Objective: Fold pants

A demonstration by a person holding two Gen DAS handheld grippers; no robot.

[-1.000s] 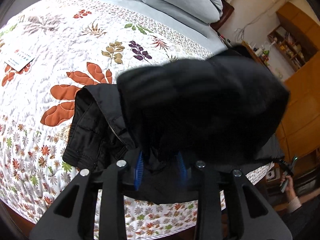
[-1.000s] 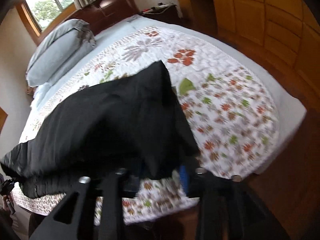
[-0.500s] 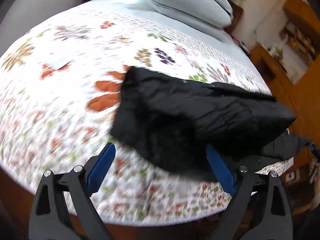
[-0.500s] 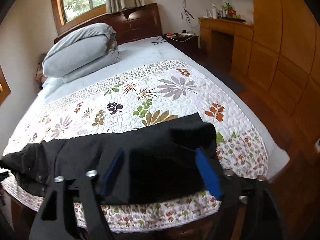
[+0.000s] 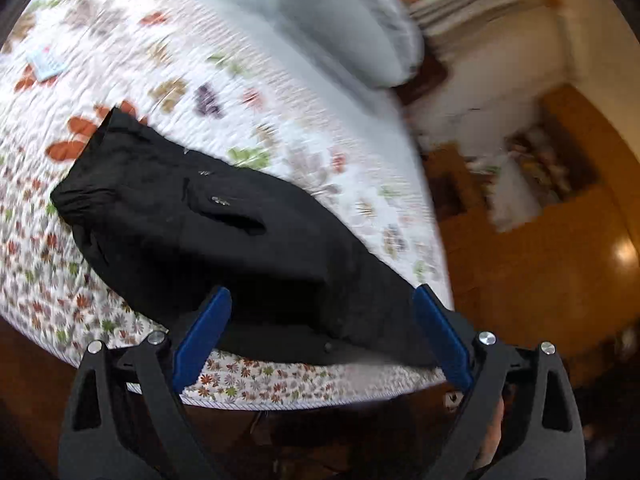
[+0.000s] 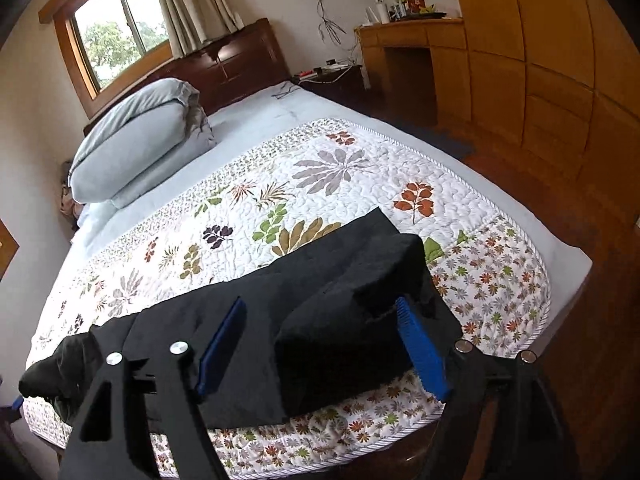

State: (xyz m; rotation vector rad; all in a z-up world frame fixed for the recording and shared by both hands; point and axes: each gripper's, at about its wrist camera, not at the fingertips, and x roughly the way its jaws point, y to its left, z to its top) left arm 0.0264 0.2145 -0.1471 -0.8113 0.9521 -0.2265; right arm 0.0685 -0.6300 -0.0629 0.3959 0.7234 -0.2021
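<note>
Black pants (image 6: 304,316) are lying folded across the quilt (image 6: 360,184) near the bed's foot edge. Left gripper (image 5: 320,304) is hovering wide open, holding nothing. Right gripper (image 6: 320,316) is also gaping, empty, its blue pads (image 6: 420,348) clear of the cloth.

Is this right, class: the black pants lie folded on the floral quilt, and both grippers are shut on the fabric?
Not quite. The black pants do lie folded on the floral quilt, but the left gripper and right gripper are both open, as each wrist view shows.
</note>
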